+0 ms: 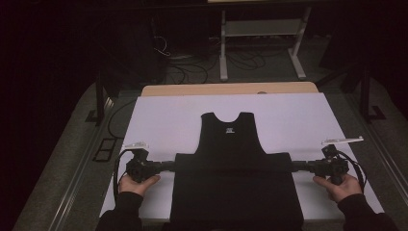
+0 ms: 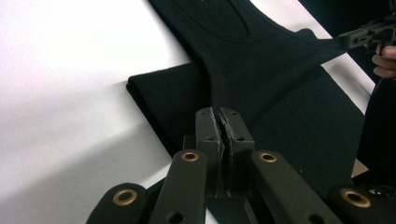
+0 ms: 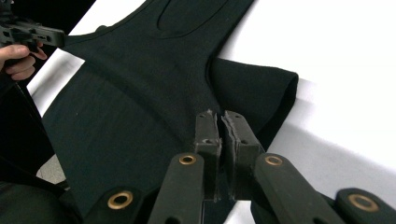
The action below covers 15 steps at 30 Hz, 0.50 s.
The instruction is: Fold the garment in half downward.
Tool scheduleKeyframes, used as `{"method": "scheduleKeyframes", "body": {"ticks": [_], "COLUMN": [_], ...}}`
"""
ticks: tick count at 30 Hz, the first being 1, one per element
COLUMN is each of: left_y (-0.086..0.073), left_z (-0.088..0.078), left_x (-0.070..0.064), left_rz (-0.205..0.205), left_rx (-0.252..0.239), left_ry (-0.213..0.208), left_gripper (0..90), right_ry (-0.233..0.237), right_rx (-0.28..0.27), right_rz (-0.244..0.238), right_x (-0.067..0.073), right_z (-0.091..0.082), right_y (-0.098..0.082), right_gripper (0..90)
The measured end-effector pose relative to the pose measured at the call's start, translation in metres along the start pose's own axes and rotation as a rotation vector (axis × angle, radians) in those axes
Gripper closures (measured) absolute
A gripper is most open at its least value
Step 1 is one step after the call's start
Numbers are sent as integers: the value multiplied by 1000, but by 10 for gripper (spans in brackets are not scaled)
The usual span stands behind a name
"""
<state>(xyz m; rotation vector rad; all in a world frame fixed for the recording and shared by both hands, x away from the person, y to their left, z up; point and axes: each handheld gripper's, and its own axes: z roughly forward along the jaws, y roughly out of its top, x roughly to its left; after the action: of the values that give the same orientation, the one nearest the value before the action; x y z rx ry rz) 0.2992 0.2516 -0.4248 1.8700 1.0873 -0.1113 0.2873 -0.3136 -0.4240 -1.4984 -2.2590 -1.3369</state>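
Both my hand-held grippers, left (image 1: 169, 166) and right (image 1: 294, 166), are clamped on the black vest (image 1: 233, 144), whose fold line runs straight between them.

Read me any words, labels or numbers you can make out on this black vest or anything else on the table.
Neck label inside the collar of the black vest: a small pale mark, too small and blurred to read.
White table cover: no text.
Left gripper and right gripper, each shut on the vest's side edge: no readable marking.
Nothing can be quoted.
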Motion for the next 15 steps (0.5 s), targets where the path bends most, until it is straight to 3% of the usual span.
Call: {"method": "scheduleKeyframes", "body": {"ticks": [9,15], "left_y": [-2,-4], "left_z": [1,6], "left_x": [-1,2], "left_rz": [-3,-13], "left_rx": [27,56], "left_ry": [7,13], "left_gripper": [857,852], "right_ry": [3,-4], "right_rx": [14,65], "right_rz": [-1,3], "right_x": [2,0], "right_z": [-1,6], "right_y": [-3,-5], "right_gripper": [834,826]}}
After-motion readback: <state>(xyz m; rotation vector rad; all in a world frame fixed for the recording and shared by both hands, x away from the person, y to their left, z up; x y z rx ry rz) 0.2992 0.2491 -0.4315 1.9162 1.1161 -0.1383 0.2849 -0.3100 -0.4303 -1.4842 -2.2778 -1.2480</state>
